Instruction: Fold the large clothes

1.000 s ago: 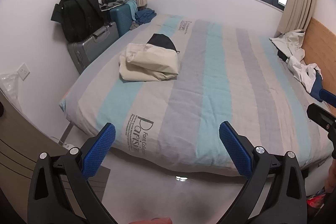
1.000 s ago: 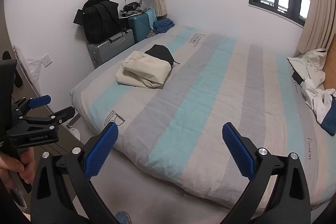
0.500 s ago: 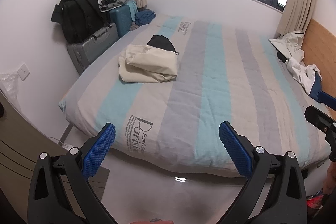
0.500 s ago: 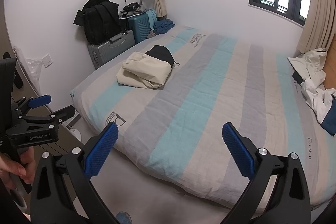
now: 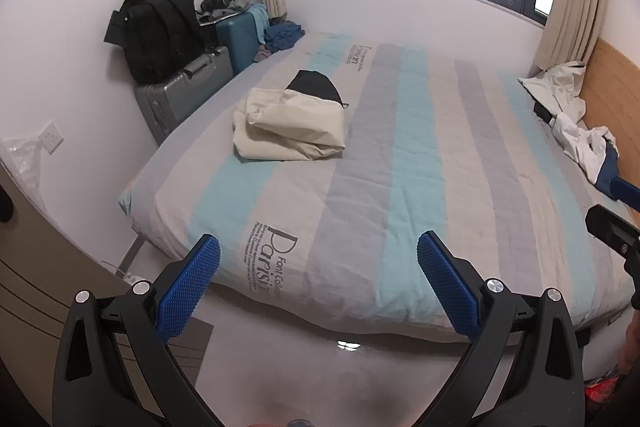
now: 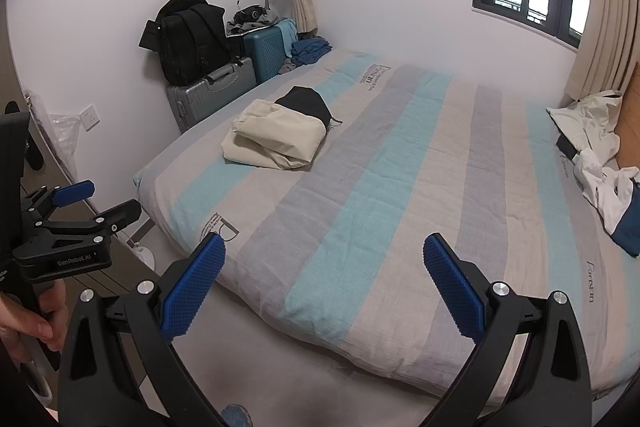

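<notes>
Both the left gripper [image 5: 318,281] and right gripper [image 6: 324,281] hang wide open and empty off the foot of the striped blue, grey and cream bed [image 5: 400,163]. The folded cream fabric garment [image 5: 290,129] lies on the bed at about eleven o'clock, overlapping a black cloth [image 5: 314,87]; a crumpled white-and-navy garment [image 6: 600,163] lies at two o'clock.

The wide bed with a cream, grey and turquoise striped cover [image 5: 400,155] carried a folded cream garment [image 5: 290,131] at ten o'clock, touching a black cloth [image 5: 314,87] behind it, and rumpled white-and-navy clothes [image 5: 576,131] at two o'clock.
</notes>
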Demonstrator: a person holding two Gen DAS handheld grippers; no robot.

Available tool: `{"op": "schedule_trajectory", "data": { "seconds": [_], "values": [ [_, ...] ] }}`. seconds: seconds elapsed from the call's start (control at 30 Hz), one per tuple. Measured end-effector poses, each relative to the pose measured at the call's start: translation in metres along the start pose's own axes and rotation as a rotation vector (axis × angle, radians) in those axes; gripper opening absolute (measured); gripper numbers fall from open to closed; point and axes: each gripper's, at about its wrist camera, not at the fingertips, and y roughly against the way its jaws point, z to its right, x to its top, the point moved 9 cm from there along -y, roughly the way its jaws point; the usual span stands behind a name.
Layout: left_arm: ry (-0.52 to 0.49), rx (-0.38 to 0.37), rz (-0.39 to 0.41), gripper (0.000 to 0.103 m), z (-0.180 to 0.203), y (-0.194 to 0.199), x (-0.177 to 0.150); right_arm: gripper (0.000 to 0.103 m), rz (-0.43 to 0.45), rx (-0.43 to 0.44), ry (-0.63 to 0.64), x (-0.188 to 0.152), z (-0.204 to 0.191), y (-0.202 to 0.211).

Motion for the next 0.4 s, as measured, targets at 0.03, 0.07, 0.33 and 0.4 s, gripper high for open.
{"op": "schedule_trajectory", "data": {
  "seconds": [0.03, 0.07, 0.33, 0.4],
  "values": [
    [-0.003, 0.007, 0.0, 0.097, -0.0002, 0.0, -0.0003, 0.096, 0.0, 0.0, 0.001, 0.0, -0.0002, 0.0],
    [-0.004, 0.005, -0.004, 0.097, -0.0004, -0.0008, -0.0007, 0.096, 0.001, 0.0, 0.003, 0.0002, -0.0003, 0.0001],
    [-0.015, 0.002, -0.016, 0.097, 0.0027, -0.0008, -0.0007, 0.096, 0.001, 0.0, 0.0, 0.0002, -0.0008, -0.0001],
    [-0.013, -0.003, -0.015, 0.097, 0.0034, -0.0005, -0.0001, 0.096, 0.002, -0.001, -0.001, 0.0001, -0.0008, 0.0001]
  ]
}}
